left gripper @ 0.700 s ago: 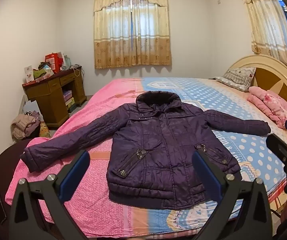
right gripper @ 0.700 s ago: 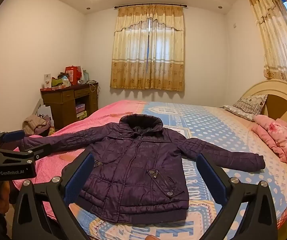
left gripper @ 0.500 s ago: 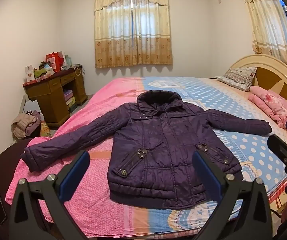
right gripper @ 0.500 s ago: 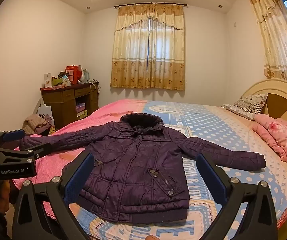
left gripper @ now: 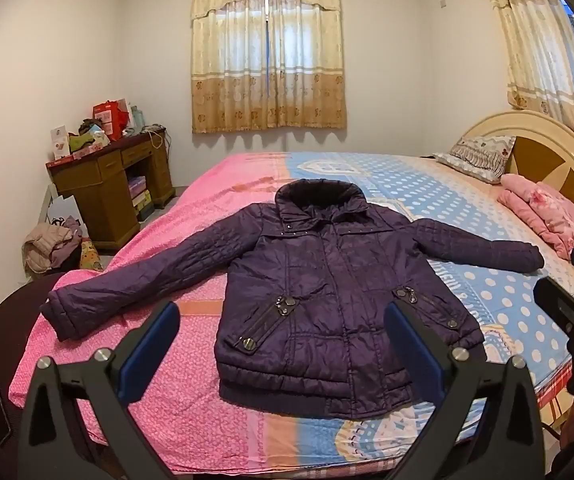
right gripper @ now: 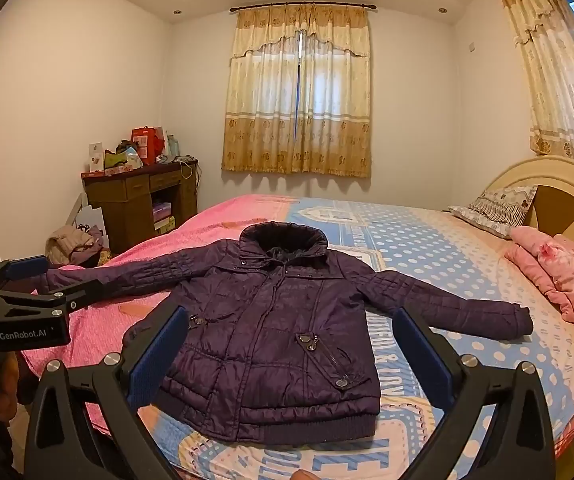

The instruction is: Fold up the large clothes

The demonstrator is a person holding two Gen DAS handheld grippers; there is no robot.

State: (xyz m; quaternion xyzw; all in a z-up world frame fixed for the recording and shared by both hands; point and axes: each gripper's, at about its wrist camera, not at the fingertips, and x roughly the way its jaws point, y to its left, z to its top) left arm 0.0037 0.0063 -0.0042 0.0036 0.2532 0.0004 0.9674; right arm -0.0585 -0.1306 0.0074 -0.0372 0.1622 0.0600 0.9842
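A dark purple quilted jacket [left gripper: 319,292] lies flat and face up on the bed, both sleeves spread out, collar toward the window. It also shows in the right wrist view [right gripper: 283,340]. My left gripper [left gripper: 283,344] is open and empty, held above the bed's near edge in front of the jacket's hem. My right gripper [right gripper: 291,356] is open and empty, likewise in front of the hem. Each gripper shows at the edge of the other's view.
The bed [left gripper: 175,360] has a pink and blue dotted sheet. A folded pink blanket [left gripper: 551,216] and a pillow [left gripper: 479,156] lie by the headboard at the right. A wooden desk [left gripper: 111,184] with clutter and a clothes heap [left gripper: 51,244] stand at the left wall.
Both views have tilted down a little, so the jacket sits slightly higher in the frames. The jacket has not moved and both grippers stay open.
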